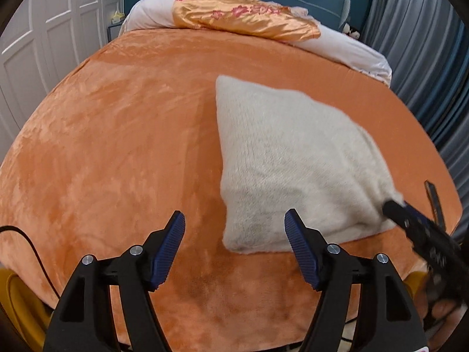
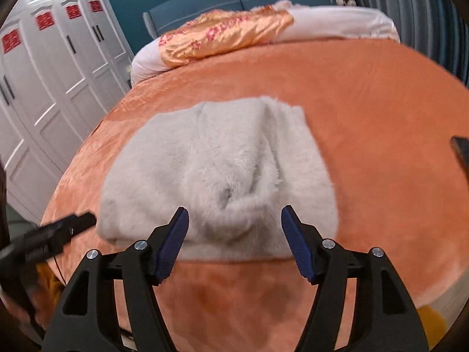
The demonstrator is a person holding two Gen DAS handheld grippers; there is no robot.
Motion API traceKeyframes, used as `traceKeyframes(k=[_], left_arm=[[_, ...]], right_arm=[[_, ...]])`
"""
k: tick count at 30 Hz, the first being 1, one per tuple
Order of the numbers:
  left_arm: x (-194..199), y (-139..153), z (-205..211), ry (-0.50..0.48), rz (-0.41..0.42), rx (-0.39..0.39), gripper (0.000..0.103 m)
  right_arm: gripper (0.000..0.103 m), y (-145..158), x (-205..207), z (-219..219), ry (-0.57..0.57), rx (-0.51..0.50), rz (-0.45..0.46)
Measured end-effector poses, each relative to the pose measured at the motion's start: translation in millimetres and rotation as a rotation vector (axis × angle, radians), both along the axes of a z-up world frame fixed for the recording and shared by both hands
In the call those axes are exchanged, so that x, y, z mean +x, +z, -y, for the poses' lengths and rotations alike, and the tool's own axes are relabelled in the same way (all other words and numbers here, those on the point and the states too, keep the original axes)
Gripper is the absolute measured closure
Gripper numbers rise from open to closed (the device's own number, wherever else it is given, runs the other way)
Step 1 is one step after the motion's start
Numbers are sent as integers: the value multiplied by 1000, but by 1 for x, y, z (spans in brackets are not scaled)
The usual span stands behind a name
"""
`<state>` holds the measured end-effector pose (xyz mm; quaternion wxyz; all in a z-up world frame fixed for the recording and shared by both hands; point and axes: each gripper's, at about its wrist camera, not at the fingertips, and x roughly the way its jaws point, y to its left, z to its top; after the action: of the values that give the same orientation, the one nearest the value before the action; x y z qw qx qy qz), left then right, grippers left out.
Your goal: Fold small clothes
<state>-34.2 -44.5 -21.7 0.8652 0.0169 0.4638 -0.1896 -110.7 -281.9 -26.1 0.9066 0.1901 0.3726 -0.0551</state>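
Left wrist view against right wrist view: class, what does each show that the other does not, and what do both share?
Left wrist only: a black cable at the bed's near edge. Right wrist only: red panels on the wardrobe doors, and a crease down the white fuzzy garment. Both: the garment on the orange bedspread, the satin pillow, both grippers open.

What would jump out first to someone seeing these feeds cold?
The fluffy white garment lies bunched in the middle of the orange bedspread, right ahead of the open right gripper. The left gripper is open too, over bare bedspread to the garment's left. At the head of the bed, a shiny orange floral cloth drapes over the pale pillows.
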Motion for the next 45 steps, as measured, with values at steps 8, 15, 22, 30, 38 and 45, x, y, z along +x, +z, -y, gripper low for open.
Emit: traceKeyframes(k=[8, 15, 22, 30, 38, 45], left_arm=[[9, -1, 1, 1, -13, -36, 35], [16, -6, 16, 2, -32, -37, 35], [19, 17, 38, -15, 4, -74, 35], [26, -1, 69, 3, -21, 12, 35], [25, -3, 78, 0, -5, 54, 34], [27, -13, 84, 14, -1, 103, 33]], right_arm=[[88, 60, -26, 18, -30, 49, 252], [79, -20, -14, 35, -68, -24, -78], [65, 25, -30, 36, -91, -50, 48], [87, -11, 9, 26, -31, -90, -28], [91, 18, -6, 38, -71, -147, 96], [88, -5, 8, 43, -46, -108, -17]])
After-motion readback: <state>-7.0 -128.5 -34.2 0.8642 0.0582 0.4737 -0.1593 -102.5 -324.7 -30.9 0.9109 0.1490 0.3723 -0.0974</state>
